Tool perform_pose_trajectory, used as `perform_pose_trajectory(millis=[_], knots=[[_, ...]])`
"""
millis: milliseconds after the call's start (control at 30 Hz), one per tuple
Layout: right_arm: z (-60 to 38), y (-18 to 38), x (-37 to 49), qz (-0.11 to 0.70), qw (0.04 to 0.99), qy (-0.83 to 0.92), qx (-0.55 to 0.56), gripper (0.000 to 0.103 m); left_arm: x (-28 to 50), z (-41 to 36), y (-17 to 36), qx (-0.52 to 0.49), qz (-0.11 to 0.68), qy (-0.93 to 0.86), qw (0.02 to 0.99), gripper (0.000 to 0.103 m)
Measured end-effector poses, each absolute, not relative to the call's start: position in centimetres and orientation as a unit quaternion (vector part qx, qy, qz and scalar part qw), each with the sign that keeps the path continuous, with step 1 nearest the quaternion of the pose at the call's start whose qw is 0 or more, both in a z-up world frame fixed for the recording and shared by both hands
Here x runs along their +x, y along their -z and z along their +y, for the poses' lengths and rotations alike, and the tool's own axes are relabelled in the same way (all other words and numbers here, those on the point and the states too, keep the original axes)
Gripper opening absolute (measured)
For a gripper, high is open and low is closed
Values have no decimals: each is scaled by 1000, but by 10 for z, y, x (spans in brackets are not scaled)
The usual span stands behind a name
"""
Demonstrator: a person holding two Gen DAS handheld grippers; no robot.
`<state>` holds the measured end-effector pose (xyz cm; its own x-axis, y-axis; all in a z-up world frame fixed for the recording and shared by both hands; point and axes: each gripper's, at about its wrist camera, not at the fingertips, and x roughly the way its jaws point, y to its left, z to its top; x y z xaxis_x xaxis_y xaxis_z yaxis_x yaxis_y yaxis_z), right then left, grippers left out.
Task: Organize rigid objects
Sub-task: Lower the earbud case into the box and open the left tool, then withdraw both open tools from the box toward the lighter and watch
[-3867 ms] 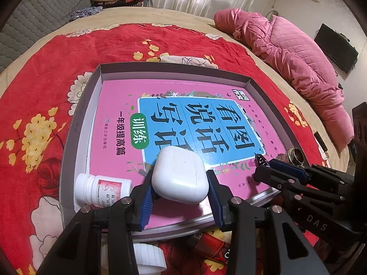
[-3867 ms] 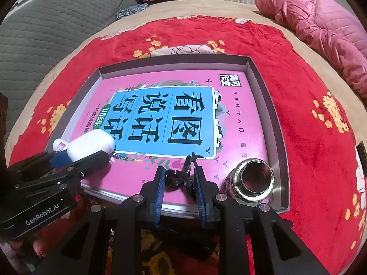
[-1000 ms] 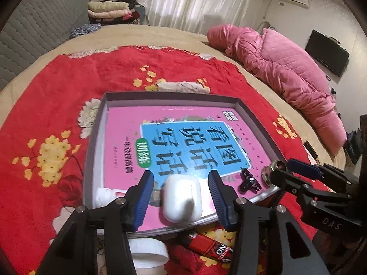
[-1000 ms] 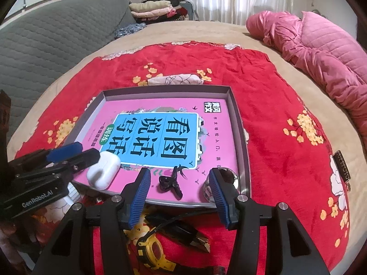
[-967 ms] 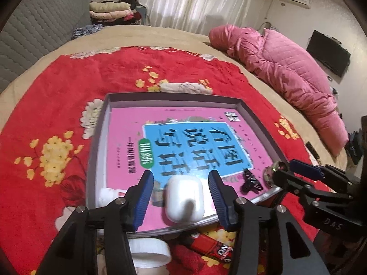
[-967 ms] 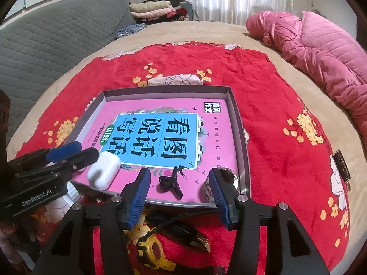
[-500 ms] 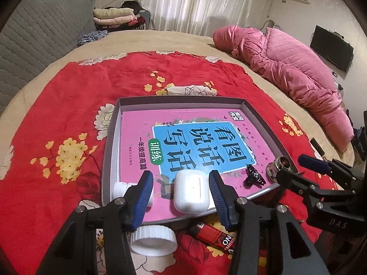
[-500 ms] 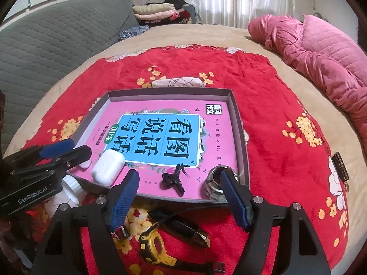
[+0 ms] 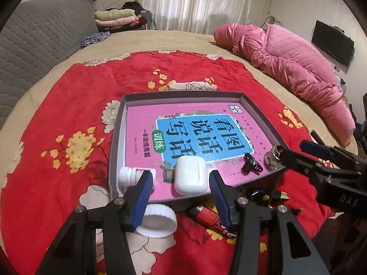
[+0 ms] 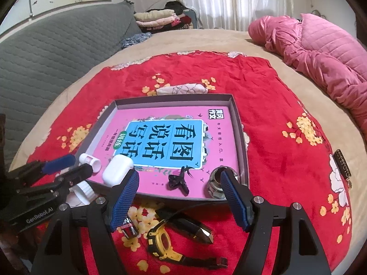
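Observation:
A grey tray (image 9: 183, 95) (image 10: 240, 128) on the red cloth holds a pink book (image 9: 146, 119) (image 10: 220, 142). On the book lie a white earbud case (image 9: 190, 174) (image 10: 118, 169), a small white pill bottle (image 9: 130, 176) (image 10: 90, 159), a black hair clip (image 9: 251, 163) (image 10: 177, 180) and a metal ring (image 9: 274, 157) (image 10: 218, 183). My left gripper (image 9: 180, 178) is open and empty, pulled back from the case. My right gripper (image 10: 180, 178) is open and empty, near the clip.
In front of the tray lie a white lid (image 9: 158, 220), a red lighter (image 9: 206, 217) (image 10: 128, 225), a yellow watch (image 10: 165, 243) and a dark bullet-shaped object (image 10: 188, 224). A pink quilt (image 9: 286, 68) lies at the back right, a grey headboard (image 10: 45, 52) at the left.
Both grippers have let go and drawn back and up from the tray. The earbud case and the hair clip stay on the book.

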<state>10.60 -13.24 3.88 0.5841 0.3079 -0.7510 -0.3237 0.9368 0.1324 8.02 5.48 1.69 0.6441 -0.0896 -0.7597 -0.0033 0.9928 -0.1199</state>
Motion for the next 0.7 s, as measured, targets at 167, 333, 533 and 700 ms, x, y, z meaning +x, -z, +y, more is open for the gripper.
perform_pose_trajectory(millis=[167,333,533,700], knots=[[-137,-44,102,415,892,-180,-6,75,70,62,-27,-68,416,12,907,51],[-143,-53,95,406,896,-181,-5,75,62,74,-35,-79,411,-9,908,52],[-155,-64,89,395,901,-179,7,75,51,96,-44,-100,410,-36,906,52],[-158,-69,81,394,900,-182,21,75,41,105,-50,-119,409,-41,904,52]])
